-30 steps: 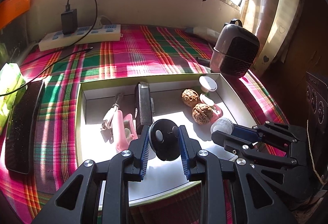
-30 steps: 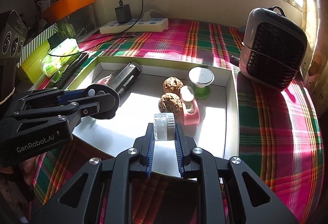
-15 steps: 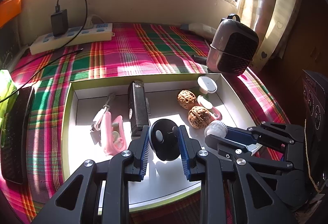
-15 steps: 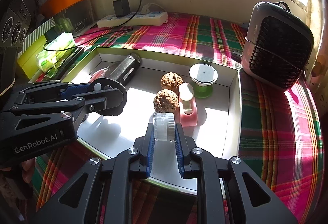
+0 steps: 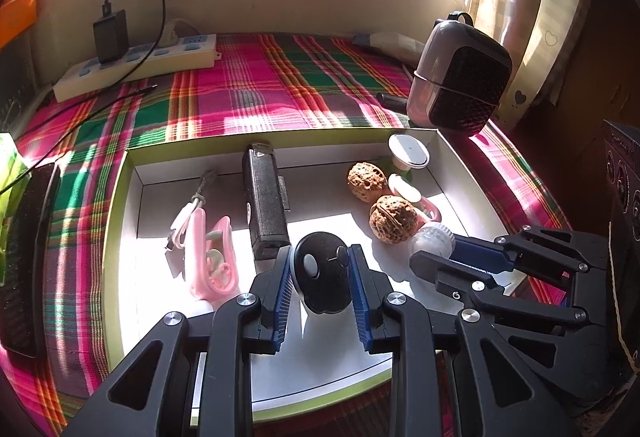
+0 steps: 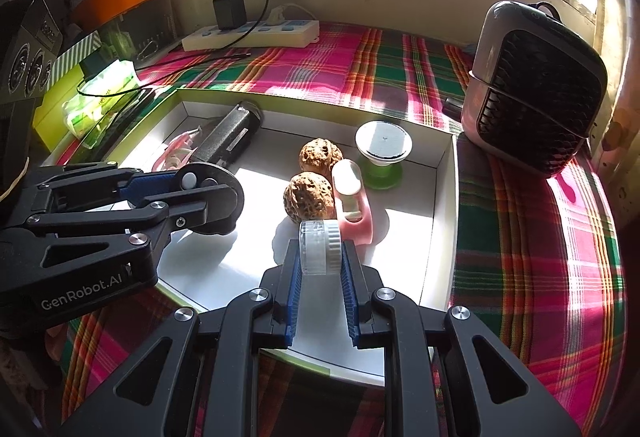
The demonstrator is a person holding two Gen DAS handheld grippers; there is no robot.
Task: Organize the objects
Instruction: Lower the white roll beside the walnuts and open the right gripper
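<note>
My left gripper [image 5: 320, 269] is shut on a black round disc [image 5: 322, 283] and holds it over the front middle of the white tray [image 5: 476, 193]. My right gripper [image 6: 320, 257] is shut on a small clear jar with a white cap [image 6: 320, 251], just in front of two walnuts [image 6: 310, 195]. The jar also shows in the left wrist view [image 5: 432, 241]. The disc also shows in the right wrist view [image 6: 216, 205]. The tray holds a black flashlight [image 5: 266, 209], pink hooks [image 5: 210, 257], a pink holder [image 6: 354, 205] and a green-based white cup [image 6: 383, 149].
A small heater [image 6: 532, 85] stands right of the tray on the plaid cloth [image 5: 256, 93]. A power strip with a charger [image 5: 136, 57] lies at the back by the wall. A black brush [image 5: 28, 249] and green packet lie to the left. A black speaker [image 5: 624, 189] is at far right.
Both grippers have moved forward over the tray, each still holding its object. The walnuts and the far tray wall appear closer.
</note>
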